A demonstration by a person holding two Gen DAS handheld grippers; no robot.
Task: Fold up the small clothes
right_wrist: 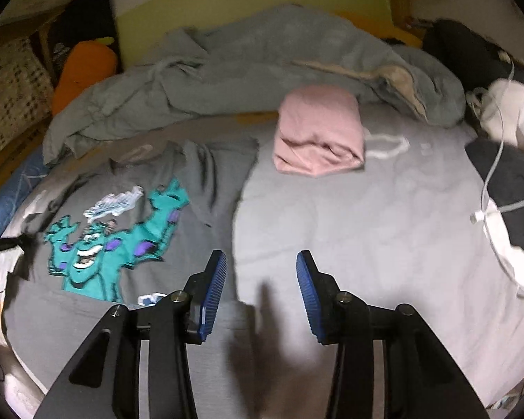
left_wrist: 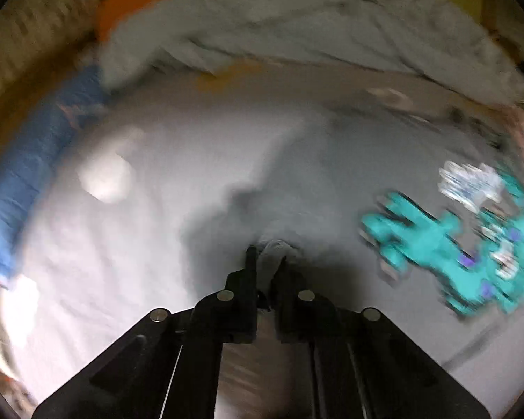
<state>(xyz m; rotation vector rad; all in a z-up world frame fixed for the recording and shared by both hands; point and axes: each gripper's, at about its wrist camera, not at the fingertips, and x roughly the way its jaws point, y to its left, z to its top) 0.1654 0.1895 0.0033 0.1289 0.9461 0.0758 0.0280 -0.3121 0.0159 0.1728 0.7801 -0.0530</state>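
Blurred left gripper (left_wrist: 267, 256) pinches grey shirt (right_wrist: 97, 317); right gripper (right_wrist: 262, 269) jaws apart, empty

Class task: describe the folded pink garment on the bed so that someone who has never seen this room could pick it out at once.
Start at the crumpled grey-blue blanket heaped across the far end of the bed. Just in front of its right half sits the pink garment, a compact folded bundle. Unlike the grey monster T-shirt spread flat to its left, it is plain, pink and already folded.
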